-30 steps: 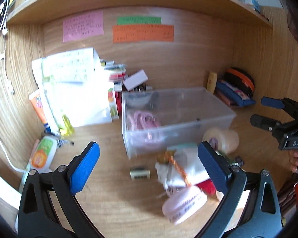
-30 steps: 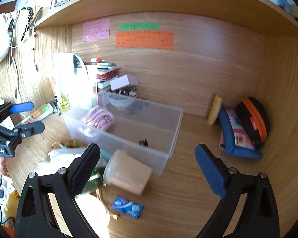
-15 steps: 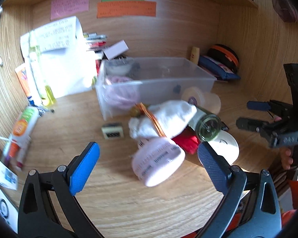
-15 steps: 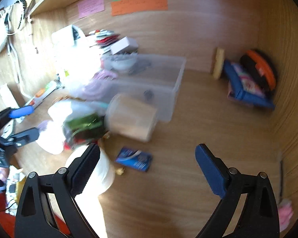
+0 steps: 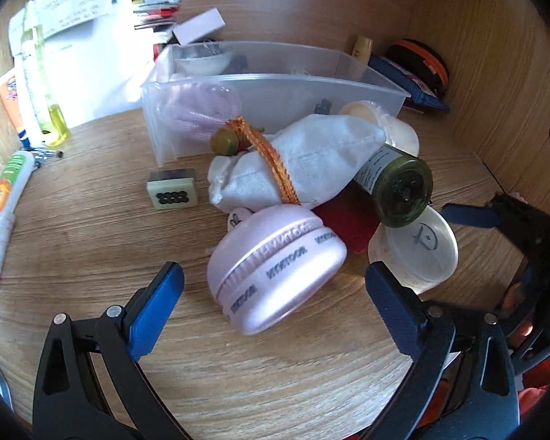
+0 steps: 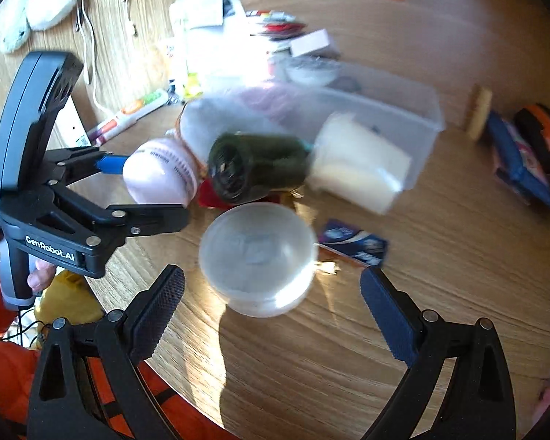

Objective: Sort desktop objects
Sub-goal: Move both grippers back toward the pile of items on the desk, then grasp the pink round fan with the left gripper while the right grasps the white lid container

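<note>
On the wooden table (image 5: 91, 242), at the far left edge, tubes of cream (image 5: 3, 190) lie along the wall, with a small cream-coloured tile (image 5: 172, 192) bearing dark dots nearer the middle. Behind it stands a clear plastic bin (image 5: 275, 91) holding a pink pouch and a small bowl. Just in front of the bin lies a heap: a white cloth bag (image 5: 297, 161) tied with an orange cord, a pink round case (image 5: 278, 267) leaning against it, a dark green jar (image 5: 399, 187) on its side, and a translucent round tub (image 5: 414, 249) to the right. The left gripper (image 5: 275, 293) has its fingers spread wide and empty, the pink round case lying between their blue pads without touching either. The right gripper (image 6: 271, 293) likewise stands wide apart with nothing held, hovering just before the translucent round tub. A blue packet (image 6: 355, 245) lies beside that tub. Far right, a blue pouch (image 6: 520, 168) and an orange-rimmed case (image 6: 546, 135) rest against the wall.
</note>
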`<state>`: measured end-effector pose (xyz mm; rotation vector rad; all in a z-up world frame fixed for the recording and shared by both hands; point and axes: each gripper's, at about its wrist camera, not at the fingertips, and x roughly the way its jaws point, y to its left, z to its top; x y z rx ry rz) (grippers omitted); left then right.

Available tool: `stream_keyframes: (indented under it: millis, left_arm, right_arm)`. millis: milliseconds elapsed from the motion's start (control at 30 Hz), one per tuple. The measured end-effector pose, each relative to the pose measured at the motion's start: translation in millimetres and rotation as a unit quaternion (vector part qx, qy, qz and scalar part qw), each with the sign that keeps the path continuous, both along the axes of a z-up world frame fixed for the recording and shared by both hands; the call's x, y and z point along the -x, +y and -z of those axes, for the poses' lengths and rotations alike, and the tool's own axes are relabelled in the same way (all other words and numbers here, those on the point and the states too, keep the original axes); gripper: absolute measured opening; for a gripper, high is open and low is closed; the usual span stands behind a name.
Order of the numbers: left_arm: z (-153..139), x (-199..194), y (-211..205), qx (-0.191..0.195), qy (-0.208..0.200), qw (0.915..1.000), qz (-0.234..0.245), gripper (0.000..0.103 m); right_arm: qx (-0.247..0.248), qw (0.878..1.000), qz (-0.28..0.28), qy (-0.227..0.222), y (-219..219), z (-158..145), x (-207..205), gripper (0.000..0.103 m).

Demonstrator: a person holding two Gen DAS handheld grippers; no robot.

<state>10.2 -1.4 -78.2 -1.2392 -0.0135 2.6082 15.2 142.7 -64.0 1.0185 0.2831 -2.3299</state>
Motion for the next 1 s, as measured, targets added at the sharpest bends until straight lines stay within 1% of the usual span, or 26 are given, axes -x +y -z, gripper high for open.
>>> stream_keyframes:
  millis: [167, 267, 333, 367, 400, 433, 467, 567, 667, 733, 833, 1000]
  left_arm:
    - [-2.3, 4.8, -3.6, 0.013, 0.01, 0.9999, -0.003, 0.1]
    - [-2.8, 4.9, -3.3, 0.016, 0.018, 0.9997, 0.002, 0.1]
    - [-3.3, 3.4, -3.2, 0.022, 0.027, 0.9994, 0.003, 0.1]
    - [-3.6, 2.4, -3.3, 0.023, 0.032, 0.9992, 0.003, 0.098]
    - [-3.8, 2.0, -3.4, 0.022, 0.034, 0.9992, 0.005, 0.093]
    - [-3.6, 1.4, -3.2, 0.021, 0.034, 0.9992, 0.008, 0.09]
    - [-3.4, 0.5, -3.1, 0.021, 0.035, 0.9991, 0.008, 0.085]
    - [-1.7, -0.7, -2.5, 0.019, 0.035, 0.9991, 0.009, 0.079]
    - [1.3, -0.4, -3.2, 0.016, 0.03, 0.9994, 0.007, 0.063]
    - [2.2, -1.2, -6.2, 0.01, 0.029, 0.9995, 0.003, 0.063]
    - [2.6, -4.1, -11.3, 0.001, 0.03, 0.9995, -0.007, 0.063]
    - [1.4, -10.4, -24.1, -0.011, 0.031, 0.9992, -0.025, 0.063]
  right_arm:
    - [-0.008, 1.0, 0.002, 0.007, -10.2, 5.1, 4.2, 0.096]
    - [-0.002, 1.0, 0.004, -0.001, -10.2, 8.1, 8.4, 0.094]
    - [0.0, 1.0, 0.011, 0.001, -9.7, 7.8, 11.3, 0.089]
    - [0.001, 1.0, 0.012, 0.002, -8.9, 7.2, 12.5, 0.087]
    - [0.003, 1.0, 0.014, 0.002, -8.4, 6.4, 13.9, 0.083]
    - [0.009, 1.0, 0.017, -0.001, -6.9, 5.6, 15.7, 0.08]
    - [0.014, 1.0, 0.017, -0.005, -5.3, 5.3, 17.2, 0.08]
    - [0.018, 1.0, 0.02, -0.004, -5.9, 5.3, 18.4, 0.078]
    - [0.014, 1.0, 0.019, 0.01, -8.1, 4.4, 14.0, 0.072]
    - [0.015, 1.0, 0.014, 0.019, -9.2, 1.4, 10.0, 0.063]
    - [0.023, 1.0, 0.009, 0.011, -8.3, 0.3, 9.5, 0.063]
    - [0.034, 0.999, 0.018, 0.007, -5.4, -1.1, 9.1, 0.063]
